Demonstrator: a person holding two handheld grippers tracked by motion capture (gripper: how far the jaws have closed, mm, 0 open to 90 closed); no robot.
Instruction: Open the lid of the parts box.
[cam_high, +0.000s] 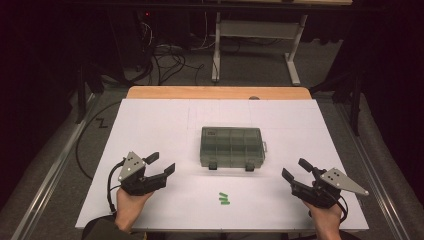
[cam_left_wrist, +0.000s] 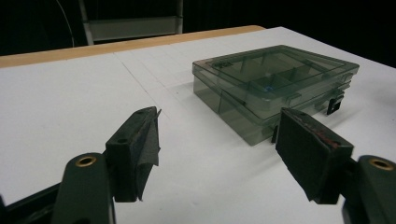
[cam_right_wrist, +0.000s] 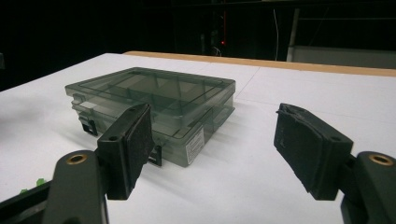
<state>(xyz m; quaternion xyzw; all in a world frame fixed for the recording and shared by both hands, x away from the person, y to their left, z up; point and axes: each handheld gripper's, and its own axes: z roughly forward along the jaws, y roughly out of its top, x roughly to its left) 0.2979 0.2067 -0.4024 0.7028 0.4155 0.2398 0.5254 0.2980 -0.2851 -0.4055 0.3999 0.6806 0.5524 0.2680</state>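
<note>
A smoky, see-through plastic compartment box (cam_high: 232, 147) lies flat with its lid closed in the middle of the white tabletop (cam_high: 150, 125); dividers split it into a grid of small cells, and what the cells hold cannot be made out. Two dark latches sit on its near edge.

Left of the box and nearer the person, the left gripper (cam_high: 162, 164) is held in a hand low over the tabletop, its black jaws aimed toward the box's near left corner. The jaws stand wide apart with nothing between them; the left gripper view shows their flat, dark, cloth-like pads (cam_left_wrist: 148, 140).

In front of the box, well apart from it, lie a few small green pieces (cam_high: 223, 198) on the tabletop.

Right of the box, the right gripper (cam_high: 296, 169) mirrors that pose, angled toward the near right corner, jaws equally spread and holding nothing.
</note>
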